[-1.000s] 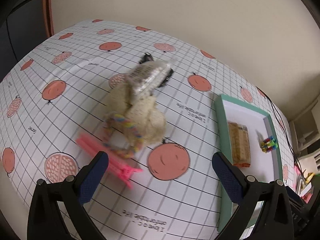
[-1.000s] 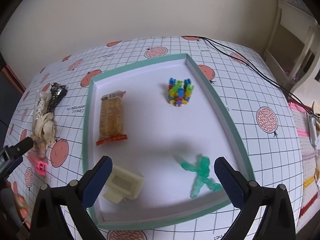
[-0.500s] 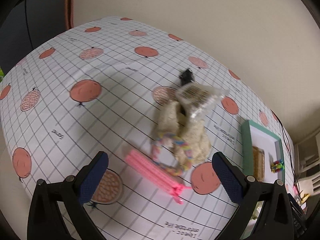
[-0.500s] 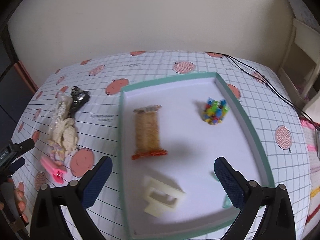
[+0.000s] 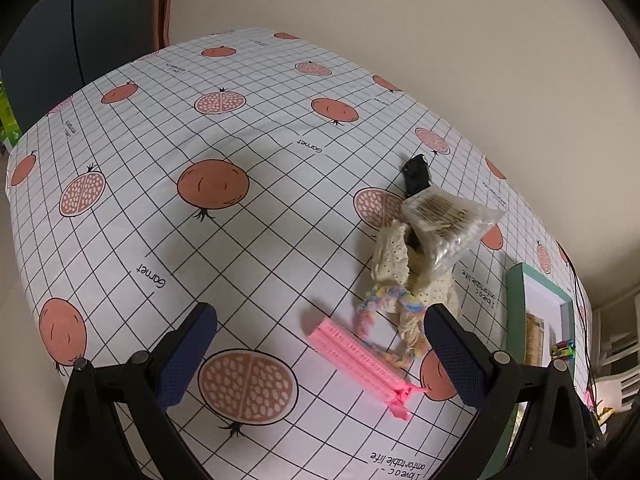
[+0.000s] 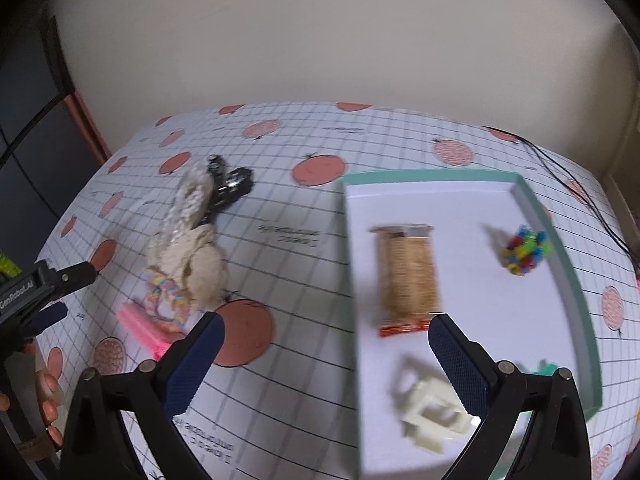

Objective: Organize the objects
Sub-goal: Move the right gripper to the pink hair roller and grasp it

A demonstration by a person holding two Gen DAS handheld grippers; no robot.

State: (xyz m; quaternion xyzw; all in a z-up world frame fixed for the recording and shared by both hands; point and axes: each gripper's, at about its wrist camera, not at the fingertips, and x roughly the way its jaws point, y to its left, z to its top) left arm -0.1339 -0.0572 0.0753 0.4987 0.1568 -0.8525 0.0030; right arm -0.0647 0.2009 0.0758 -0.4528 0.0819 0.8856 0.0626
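A pile lies on the pomegranate-print tablecloth (image 5: 224, 240): a pink clip (image 5: 362, 362), a pastel braided loop (image 5: 394, 316), cream lace cloth (image 5: 404, 276), a clear packet of cotton swabs (image 5: 448, 222) and a black object (image 5: 416, 176). My left gripper (image 5: 318, 354) hangs open above the cloth, just short of the pink clip. In the right wrist view the same pile (image 6: 188, 264) is at left, and the green-rimmed white tray (image 6: 560, 240) holds a snack bar (image 6: 406, 276), a multicoloured block toy (image 6: 524, 250), a cream clip (image 6: 432, 412) and a green figure (image 6: 544, 368). My right gripper (image 6: 326, 364) is open over the tray's left edge.
Black cables (image 6: 576, 184) run along the table's far right. A beige wall stands behind the table. A dark cabinet (image 5: 80, 40) is at the left. The left gripper's body and a person's hand (image 6: 44, 396) show at the left edge of the right wrist view.
The left gripper pulled back and left from the pile, so the pile now sits to its right. The right gripper swung left from over the tray middle to its left edge.
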